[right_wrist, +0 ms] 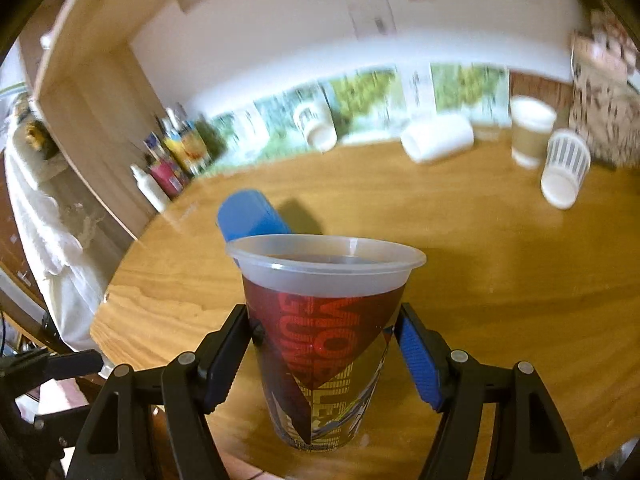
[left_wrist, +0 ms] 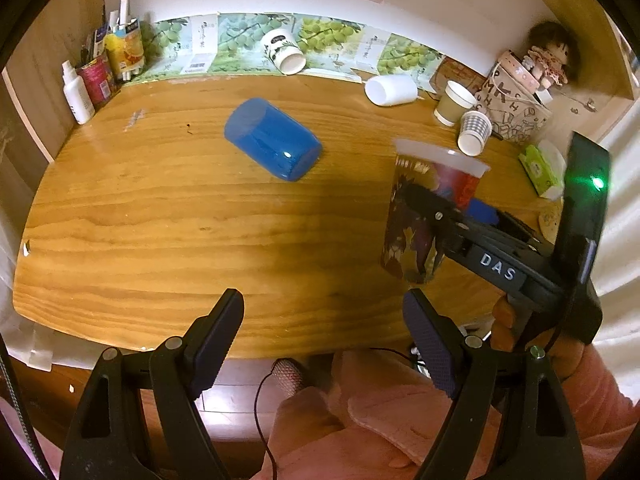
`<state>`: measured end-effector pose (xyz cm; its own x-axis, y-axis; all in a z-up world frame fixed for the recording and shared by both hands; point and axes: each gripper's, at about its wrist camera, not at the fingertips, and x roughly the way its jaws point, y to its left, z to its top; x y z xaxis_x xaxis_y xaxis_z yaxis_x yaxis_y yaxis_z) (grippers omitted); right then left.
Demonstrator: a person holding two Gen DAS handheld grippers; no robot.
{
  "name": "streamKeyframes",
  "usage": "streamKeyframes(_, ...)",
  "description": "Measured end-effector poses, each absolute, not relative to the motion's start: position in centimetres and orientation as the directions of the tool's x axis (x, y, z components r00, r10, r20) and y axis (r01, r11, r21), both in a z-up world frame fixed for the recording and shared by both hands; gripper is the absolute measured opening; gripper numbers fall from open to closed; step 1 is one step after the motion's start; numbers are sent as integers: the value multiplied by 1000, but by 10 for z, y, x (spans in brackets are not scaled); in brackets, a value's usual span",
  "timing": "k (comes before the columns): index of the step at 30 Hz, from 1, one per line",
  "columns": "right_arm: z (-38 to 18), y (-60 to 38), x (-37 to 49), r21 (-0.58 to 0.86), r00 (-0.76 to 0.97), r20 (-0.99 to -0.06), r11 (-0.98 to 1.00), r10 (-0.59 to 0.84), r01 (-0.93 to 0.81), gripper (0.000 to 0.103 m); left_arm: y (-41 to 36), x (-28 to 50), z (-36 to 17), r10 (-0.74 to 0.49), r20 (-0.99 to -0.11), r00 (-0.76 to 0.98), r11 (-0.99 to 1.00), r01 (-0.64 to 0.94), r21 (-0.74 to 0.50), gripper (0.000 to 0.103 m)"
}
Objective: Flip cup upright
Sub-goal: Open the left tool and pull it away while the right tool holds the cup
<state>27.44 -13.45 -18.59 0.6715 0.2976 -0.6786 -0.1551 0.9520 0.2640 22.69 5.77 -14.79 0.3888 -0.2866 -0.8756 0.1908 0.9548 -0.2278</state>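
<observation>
printed plastic cup: mouth up, roughly upright, clear rim on top, red/yellow print on the wall; stands near the table's front edge, right of the blue cup. Base at or just above the wood, contact can't be told.
right gripper: fingers on both sides of the printed cup's mid wall, pinching it. Left pad touches the wall; blue right pad is at the wall, maybe a sliver apart. Mid-body grip keeps the tapered cup from tipping as it is set down, my read.
left gripper: jaws spread wide, nothing between them; hangs over the table's front edge, near-left of the printed cup, apart from it. Looks parked out of the way, not helping.
blue cup: on its side, behind and left of the printed cup, well apart. Probably next to flip.
table: wood, bare around the printed cup, so room to set it down.
far cups: white printed paper cup tipped at the back wall; plain white cup on its side; brown-sleeved paper cup upright; striped cup leaning on it. All behind the printed cup, well apart.
stage guess: flip of this cup about done; release remains.
risk: thin plastic wall can flex under the pinch; opening unevenly could nudge the cup over.
</observation>
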Motion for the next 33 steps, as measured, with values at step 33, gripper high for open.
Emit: streamKeyframes(33, -222, -143, 215, 20, 868, -464, 982, 176, -189, 73, 34, 217, -155, -260, -902, 345, 956, 223, -191, 84)
